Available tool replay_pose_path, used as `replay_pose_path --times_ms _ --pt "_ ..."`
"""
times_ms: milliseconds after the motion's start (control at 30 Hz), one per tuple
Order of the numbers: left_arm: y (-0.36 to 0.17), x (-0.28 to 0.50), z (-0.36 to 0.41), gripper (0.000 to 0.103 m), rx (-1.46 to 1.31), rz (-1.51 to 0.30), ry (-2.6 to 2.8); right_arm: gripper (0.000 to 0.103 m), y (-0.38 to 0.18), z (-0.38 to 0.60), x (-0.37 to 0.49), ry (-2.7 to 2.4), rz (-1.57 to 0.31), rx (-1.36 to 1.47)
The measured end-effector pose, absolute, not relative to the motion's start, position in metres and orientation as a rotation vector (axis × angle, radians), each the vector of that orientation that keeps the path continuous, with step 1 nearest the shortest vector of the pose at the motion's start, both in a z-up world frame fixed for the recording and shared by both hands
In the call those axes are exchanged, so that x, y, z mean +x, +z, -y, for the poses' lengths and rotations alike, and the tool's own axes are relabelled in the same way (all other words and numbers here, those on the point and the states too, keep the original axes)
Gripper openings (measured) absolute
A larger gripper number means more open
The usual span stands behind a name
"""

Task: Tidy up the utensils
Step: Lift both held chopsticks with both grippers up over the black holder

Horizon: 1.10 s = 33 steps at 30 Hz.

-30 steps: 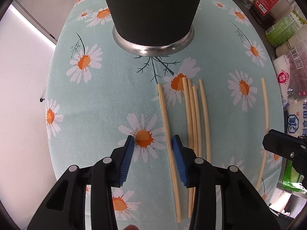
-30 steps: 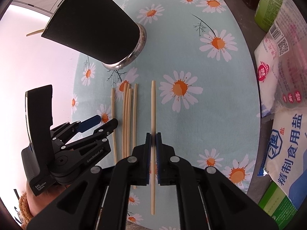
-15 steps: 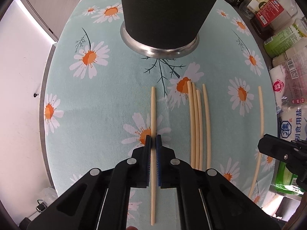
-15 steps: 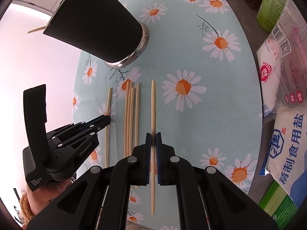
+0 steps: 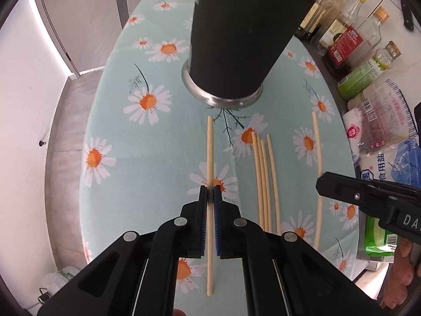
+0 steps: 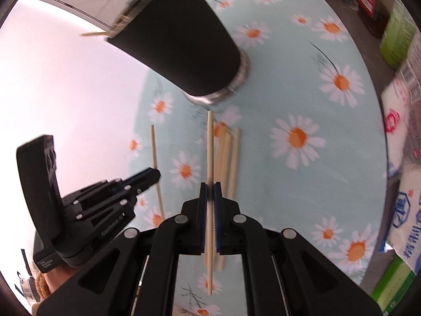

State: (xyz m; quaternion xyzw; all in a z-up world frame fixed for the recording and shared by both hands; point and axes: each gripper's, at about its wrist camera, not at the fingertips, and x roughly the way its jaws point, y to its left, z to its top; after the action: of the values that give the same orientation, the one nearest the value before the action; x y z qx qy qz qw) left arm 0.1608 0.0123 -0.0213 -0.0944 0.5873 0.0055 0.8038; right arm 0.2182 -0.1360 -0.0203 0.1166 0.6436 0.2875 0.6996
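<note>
Since the earlier frame the left gripper (image 5: 209,193) has shut its blue pads on one chopstick (image 5: 209,158) and lifted it off the daisy tablecloth (image 5: 118,173), where a second ago the jaws stood wide on either side of it. Its partner, the right gripper (image 6: 209,191), stays clamped on a second chopstick (image 6: 210,144) and has also come up a little, so that stick now hangs above the cloth, crossing over the loose ones. Both claws now carry one stick each, which I judge puts the next step at the black cup (image 5: 236,39): it stands upright on its metal base just beyond the stick tips, with other sticks already poking from its rim. Four loose chopsticks (image 5: 264,179) lie side by side on the cloth between the two grippers. Each gripper points steeply down, its stick running along the fingers toward the cup.
</note>
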Motion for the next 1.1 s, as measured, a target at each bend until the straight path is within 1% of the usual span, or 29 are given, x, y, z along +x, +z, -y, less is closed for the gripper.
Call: replay_pose_path --times_ms 267,433,600,900,1100 --pt "0.018 0.158 -0.025 0.004 -0.258 -1.106 -0.051 0.006 0.015 0.129 0.218 0.702 -1.272 0.282" --pt "0.067 0.164 -0.035 0.004 -0.327 -0.954 -0.152 0.006 0.051 0.119 0.224 0.736 -1.141 0.26" --pt "0.108 0.172 -0.035 0.004 -0.314 -0.828 -0.217 0.006 0.08 0.111 0.236 0.741 -1.051 0.231" --pt "0.144 0.199 -0.042 0.004 -0.313 -0.712 -0.264 0.006 0.118 0.113 0.264 0.731 -0.903 0.258" --pt "0.181 0.214 -0.045 0.004 -0.304 -0.561 -0.292 0.006 0.137 0.117 0.285 0.712 -0.804 0.272"
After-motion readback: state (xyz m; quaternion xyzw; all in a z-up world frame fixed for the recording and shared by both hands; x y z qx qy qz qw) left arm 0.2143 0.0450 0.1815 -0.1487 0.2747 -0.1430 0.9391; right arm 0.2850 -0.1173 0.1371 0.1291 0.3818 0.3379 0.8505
